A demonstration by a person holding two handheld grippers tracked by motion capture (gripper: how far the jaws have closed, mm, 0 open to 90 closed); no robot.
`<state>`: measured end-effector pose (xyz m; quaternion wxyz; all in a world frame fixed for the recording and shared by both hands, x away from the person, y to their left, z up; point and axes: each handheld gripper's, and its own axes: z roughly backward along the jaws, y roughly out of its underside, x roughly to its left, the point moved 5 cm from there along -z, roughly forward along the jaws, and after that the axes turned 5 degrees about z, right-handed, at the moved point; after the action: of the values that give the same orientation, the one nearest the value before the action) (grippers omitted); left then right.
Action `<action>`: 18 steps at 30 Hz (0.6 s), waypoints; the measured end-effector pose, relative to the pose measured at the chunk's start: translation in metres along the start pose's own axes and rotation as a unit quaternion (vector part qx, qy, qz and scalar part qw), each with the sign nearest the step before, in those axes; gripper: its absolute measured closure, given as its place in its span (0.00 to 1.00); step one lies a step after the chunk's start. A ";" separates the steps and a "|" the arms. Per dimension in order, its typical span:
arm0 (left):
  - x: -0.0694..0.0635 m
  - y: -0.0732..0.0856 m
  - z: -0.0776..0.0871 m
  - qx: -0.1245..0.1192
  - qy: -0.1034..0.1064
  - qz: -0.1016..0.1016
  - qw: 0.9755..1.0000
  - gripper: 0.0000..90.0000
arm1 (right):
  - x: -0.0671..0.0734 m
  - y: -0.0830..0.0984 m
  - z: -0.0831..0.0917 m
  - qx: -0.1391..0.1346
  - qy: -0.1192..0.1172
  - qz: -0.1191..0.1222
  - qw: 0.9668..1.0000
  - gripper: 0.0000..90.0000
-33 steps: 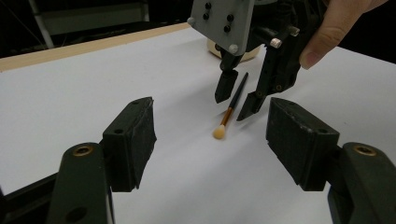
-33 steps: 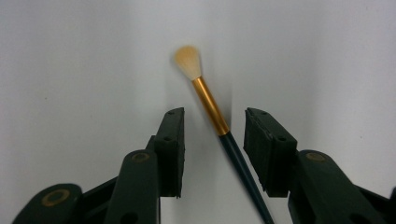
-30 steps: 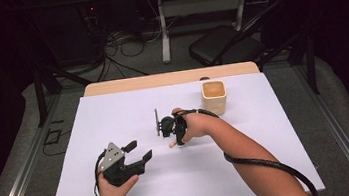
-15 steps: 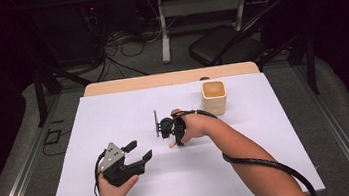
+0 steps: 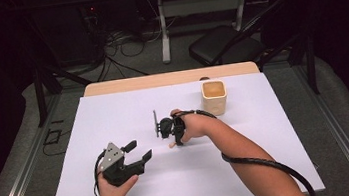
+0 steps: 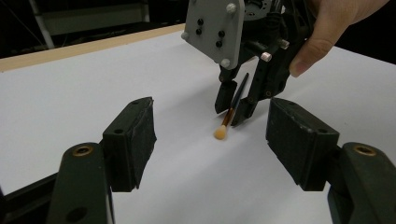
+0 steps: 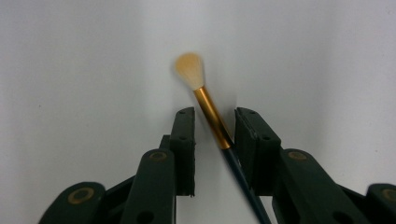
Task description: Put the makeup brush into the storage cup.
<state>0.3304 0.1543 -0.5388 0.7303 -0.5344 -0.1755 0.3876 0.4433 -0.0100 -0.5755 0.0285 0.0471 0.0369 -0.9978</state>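
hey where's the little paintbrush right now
The paintbrush lies on the white table sheet near its middle, between the jaws of the right tongs, which have just been closing; the beige cup stands behind.

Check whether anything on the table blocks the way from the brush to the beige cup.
Nothing visible does. The brush lies between the jaws of the right gripper, which have just been closing around it. Bare white table separates it from the cup.
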 end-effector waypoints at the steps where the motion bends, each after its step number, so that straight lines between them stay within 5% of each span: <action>1: 0.000 0.000 0.000 0.000 0.000 -0.001 1.000 0.37 | 0.000 0.000 0.000 0.002 0.000 0.001 1.000 0.76; 18: 0.000 0.000 0.000 0.002 -0.001 -0.001 1.000 0.37 | 0.002 -0.001 -0.002 0.004 -0.011 0.003 1.000 0.88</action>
<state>0.3305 0.1544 -0.5392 0.7319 -0.5323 -0.1756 0.3875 0.4417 -0.0094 -0.5774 0.0320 0.0367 0.0320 -0.9983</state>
